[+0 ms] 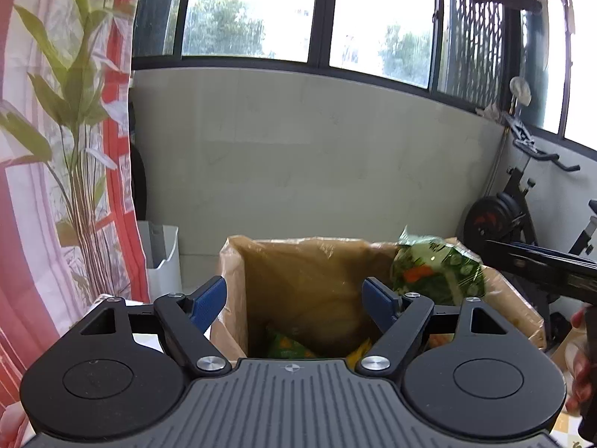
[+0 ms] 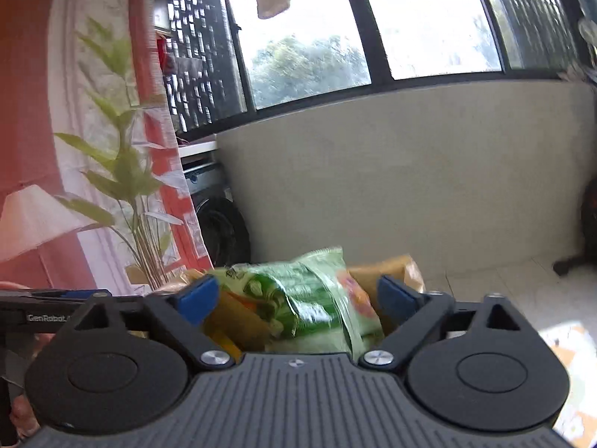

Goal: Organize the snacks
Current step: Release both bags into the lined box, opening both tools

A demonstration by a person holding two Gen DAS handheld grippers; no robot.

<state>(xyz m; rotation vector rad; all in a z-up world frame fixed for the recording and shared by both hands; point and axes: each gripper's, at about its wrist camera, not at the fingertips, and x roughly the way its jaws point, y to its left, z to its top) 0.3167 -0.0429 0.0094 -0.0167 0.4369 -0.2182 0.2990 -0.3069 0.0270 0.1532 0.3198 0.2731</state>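
Here both hand-held grippers tilt down over box (image 1: 298, 283): left hand-held gripper (image 1: 294, 298), right hand-held gripper (image 2: 298, 298).

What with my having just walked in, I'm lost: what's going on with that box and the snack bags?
A person with a gripper in each hand is packing snacks into a brown box. The left gripper hovers over the box, jaws open and empty. A green snack bag is at the box's top, between the right gripper's open jaws, apparently not pinched. Other bags lie inside.

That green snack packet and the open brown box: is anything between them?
No. In the left wrist view the green snack packet sits above the brown box's rim, nothing intervening.
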